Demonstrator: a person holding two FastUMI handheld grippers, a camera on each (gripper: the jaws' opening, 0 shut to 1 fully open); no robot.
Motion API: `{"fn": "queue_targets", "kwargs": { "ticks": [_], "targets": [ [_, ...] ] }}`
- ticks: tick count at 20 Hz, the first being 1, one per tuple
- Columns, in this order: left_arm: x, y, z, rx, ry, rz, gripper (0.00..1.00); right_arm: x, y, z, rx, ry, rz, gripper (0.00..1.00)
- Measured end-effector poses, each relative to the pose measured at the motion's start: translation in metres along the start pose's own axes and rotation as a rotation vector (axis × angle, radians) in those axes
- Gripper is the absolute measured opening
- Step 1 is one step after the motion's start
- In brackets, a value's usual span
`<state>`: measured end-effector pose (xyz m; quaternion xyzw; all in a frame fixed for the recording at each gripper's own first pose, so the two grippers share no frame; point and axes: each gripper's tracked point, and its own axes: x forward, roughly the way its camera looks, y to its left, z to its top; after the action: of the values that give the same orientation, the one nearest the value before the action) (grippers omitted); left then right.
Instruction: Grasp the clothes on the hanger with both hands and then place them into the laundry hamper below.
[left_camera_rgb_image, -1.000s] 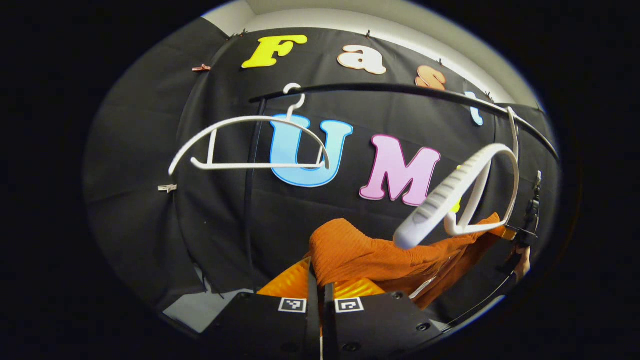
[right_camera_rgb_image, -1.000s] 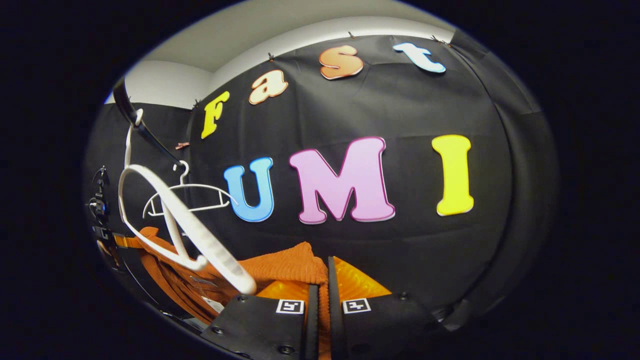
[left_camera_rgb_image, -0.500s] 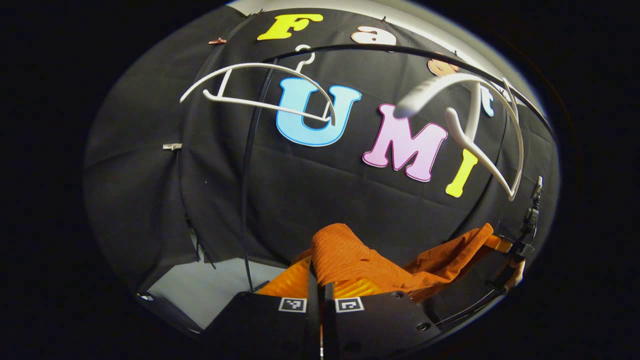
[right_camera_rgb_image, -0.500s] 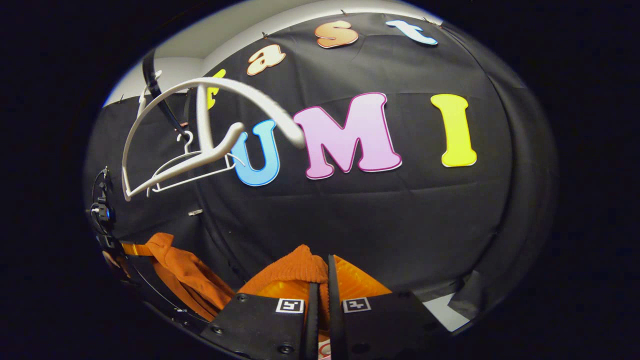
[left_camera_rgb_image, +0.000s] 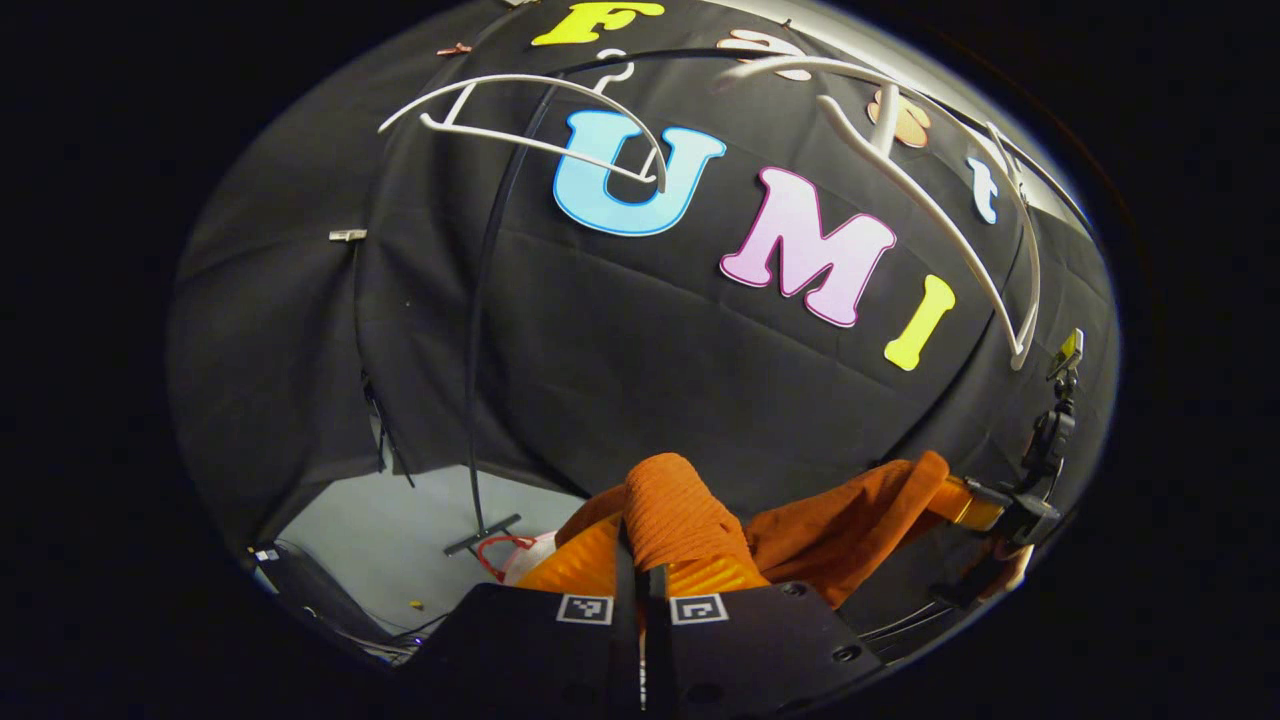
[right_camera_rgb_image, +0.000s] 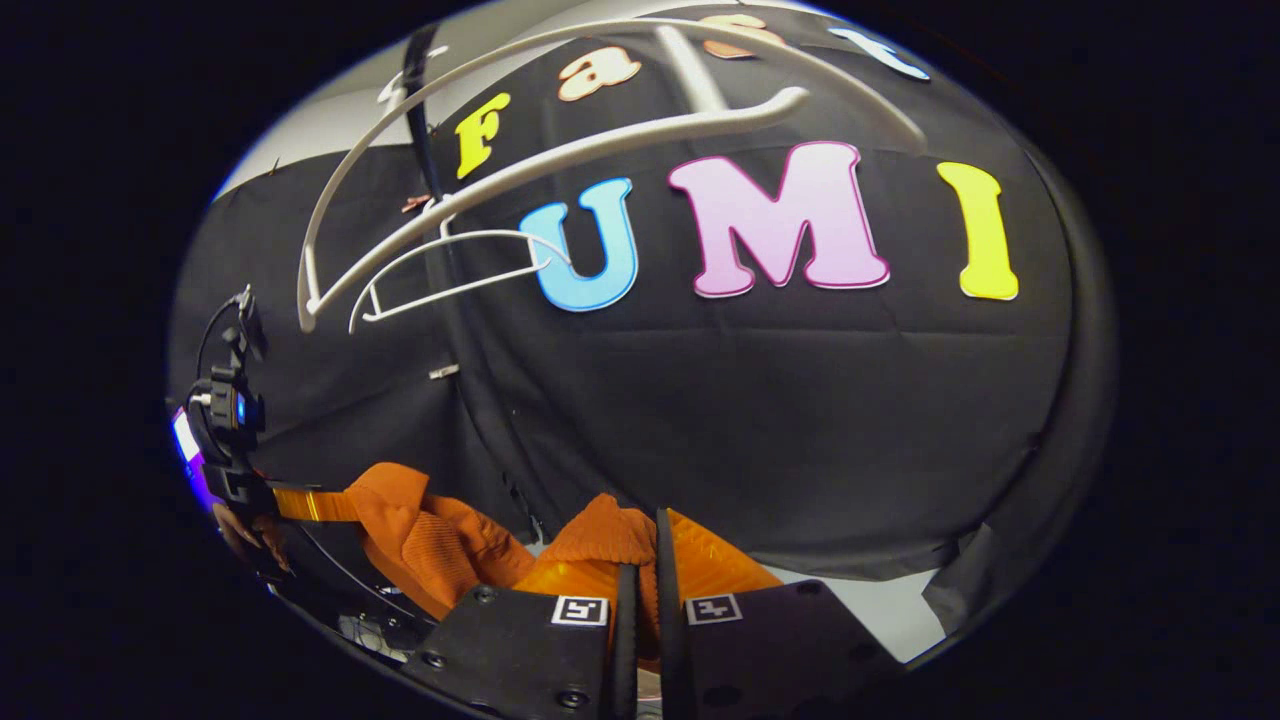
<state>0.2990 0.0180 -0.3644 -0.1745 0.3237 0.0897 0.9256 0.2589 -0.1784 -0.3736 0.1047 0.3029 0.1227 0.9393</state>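
An orange knit garment (left_camera_rgb_image: 680, 505) hangs stretched between both grippers, off the hanger. My left gripper (left_camera_rgb_image: 640, 545) is shut on one bunched end of it. In the left gripper view the cloth runs right to the right gripper (left_camera_rgb_image: 975, 505), held by a hand. My right gripper (right_camera_rgb_image: 640, 548) is shut on the other end of the garment (right_camera_rgb_image: 600, 530). In the right gripper view the cloth sags left to the left gripper (right_camera_rgb_image: 285, 503). The bare white hanger (right_camera_rgb_image: 560, 150) hangs high on the black rail (right_camera_rgb_image: 420, 110); in the left gripper view this hanger (left_camera_rgb_image: 930, 205) is upper right.
A second empty white hanger (left_camera_rgb_image: 520, 105) hangs further along the rail; the right gripper view shows it (right_camera_rgb_image: 450, 270) too. A rack pole (left_camera_rgb_image: 480, 380) stands on the grey floor (left_camera_rgb_image: 390, 540). A red-rimmed pale object (left_camera_rgb_image: 515, 555) lies low by its foot.
Both grippers have come down and away with the orange garment. It slid off the white hanger, which swung free and now sits high in both views. More floor shows.
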Motion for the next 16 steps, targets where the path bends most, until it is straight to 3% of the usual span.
{"fn": "queue_targets", "kwargs": {
  "ticks": [1, 2, 6, 13, 16],
  "targets": [
    [0.003, -0.01, -0.008, -0.02, 0.014, -0.023, 0.07, 0.002, 0.013, -0.006, 0.008, 0.014, 0.029, 0.1],
    [0.005, -0.019, -0.014, -0.027, 0.034, -0.04, 0.06, 0.005, 0.025, -0.011, 0.016, 0.027, 0.051, 0.14],
    [0.012, -0.053, -0.033, 0.011, 0.09, -0.105, 0.07, 0.009, 0.059, -0.028, 0.064, 0.075, 0.107, 0.14],
    [0.032, -0.067, -0.054, 0.079, 0.168, -0.101, 0.05, 0.012, 0.064, -0.053, 0.115, 0.155, 0.08, 0.13],
    [0.034, -0.068, -0.061, 0.072, 0.206, -0.09, 0.11, 0.015, 0.06, -0.065, 0.112, 0.199, 0.059, 0.13]
  ]
}}
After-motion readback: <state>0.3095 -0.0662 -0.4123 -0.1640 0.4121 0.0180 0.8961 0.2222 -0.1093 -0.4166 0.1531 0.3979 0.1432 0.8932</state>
